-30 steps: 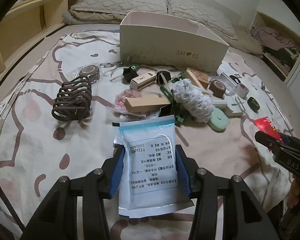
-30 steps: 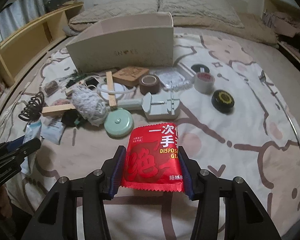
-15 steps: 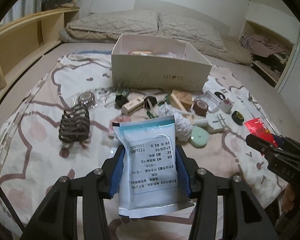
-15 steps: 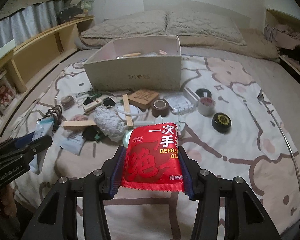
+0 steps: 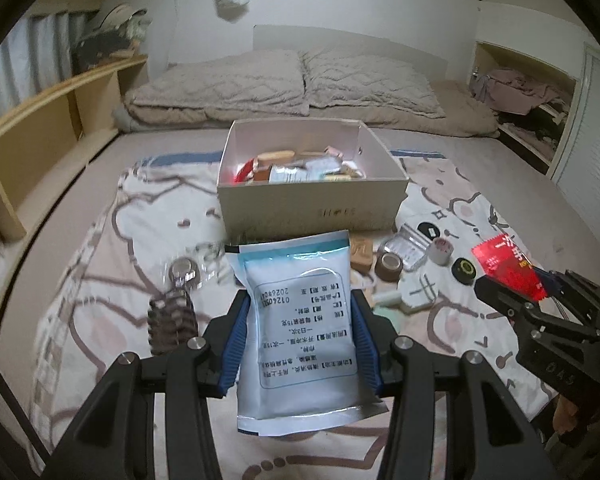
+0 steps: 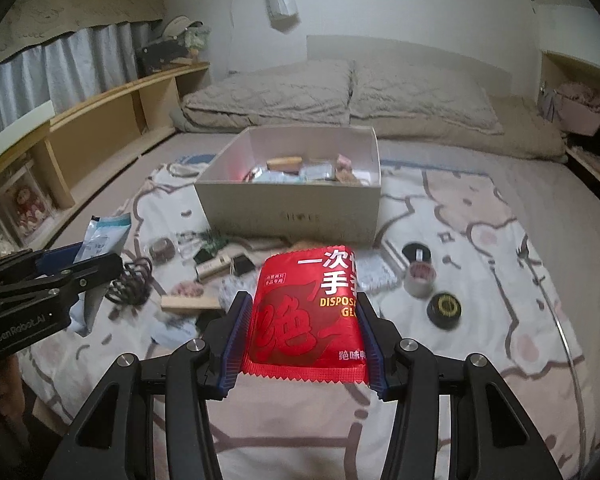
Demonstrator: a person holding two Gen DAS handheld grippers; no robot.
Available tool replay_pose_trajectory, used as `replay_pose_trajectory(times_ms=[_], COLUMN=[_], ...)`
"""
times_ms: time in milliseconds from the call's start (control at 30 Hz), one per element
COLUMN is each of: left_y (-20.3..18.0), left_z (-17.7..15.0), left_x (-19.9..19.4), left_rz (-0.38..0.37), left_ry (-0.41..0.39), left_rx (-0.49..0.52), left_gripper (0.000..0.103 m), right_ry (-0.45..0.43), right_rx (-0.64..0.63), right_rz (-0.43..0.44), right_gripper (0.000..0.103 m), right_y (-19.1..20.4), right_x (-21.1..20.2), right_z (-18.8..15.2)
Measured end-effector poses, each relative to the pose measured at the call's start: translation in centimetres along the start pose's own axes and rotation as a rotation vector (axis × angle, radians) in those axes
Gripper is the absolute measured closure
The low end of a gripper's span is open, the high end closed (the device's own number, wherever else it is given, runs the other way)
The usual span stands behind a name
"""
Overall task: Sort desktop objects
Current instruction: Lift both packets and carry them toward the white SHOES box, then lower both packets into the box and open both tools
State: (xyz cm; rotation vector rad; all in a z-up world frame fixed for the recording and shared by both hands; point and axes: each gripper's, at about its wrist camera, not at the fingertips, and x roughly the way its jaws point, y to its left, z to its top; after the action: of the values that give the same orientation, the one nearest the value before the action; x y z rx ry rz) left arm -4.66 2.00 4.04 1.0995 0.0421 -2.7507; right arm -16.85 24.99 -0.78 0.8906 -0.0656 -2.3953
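Bedroom bedding is lying under the shoe box [image 5: 312, 200], and the left gripper [image 5: 298, 344] is pinching a white-blue packet [image 5: 300, 328] while the right gripper [image 6: 304, 334] is squeezing a red glove packet [image 6: 306, 316], so both should be going over the rim before letting go.

The left tool [image 5: 298, 340] is pointing forward and down over the bed, its blue-padded fingers [image 5: 236, 344] pressing in on the two side edges of a white pouch [image 5: 300, 320] that is standing up between them. The right tool [image 6: 306, 334] is angling down the same way beside it, its fingers [image 6: 370, 344] clamping a red packet [image 6: 306, 312] from both sides, clear of the bed.
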Motion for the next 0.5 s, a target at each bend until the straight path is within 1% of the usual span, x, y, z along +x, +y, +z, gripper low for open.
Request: replay_pose_trajectory(times_ms=[100,267,400,500], left_y=[-0.6,-0.6,-0.7,-0.4], left_z=[1.5,4.0,6.2,7.9], left_x=[-0.3,-0.3,0.3,1.1], left_rz=[0.021,0.032,0.047,0.049], left_ry=[-0.02,-0.058,-0.077,-0.094], left_rx=[0.023,0.021,0.051,0.053], left_gripper=[0.055,0.055,0.055,0.055], right_ry=[-0.02,-0.035,-0.049,-0.063], right_rx=[-0.001,0.019,0.02,0.013], right_rz=[0.009,0.045,0.041,0.042], right_gripper=[0.052,0.052,0.052,0.052], right_y=[-0.2,-1.1,-1.9,-2.5], right_x=[-0.3,-0.3,0.1,0.7], right_z=[1.3,3.5,5.1,6.5])
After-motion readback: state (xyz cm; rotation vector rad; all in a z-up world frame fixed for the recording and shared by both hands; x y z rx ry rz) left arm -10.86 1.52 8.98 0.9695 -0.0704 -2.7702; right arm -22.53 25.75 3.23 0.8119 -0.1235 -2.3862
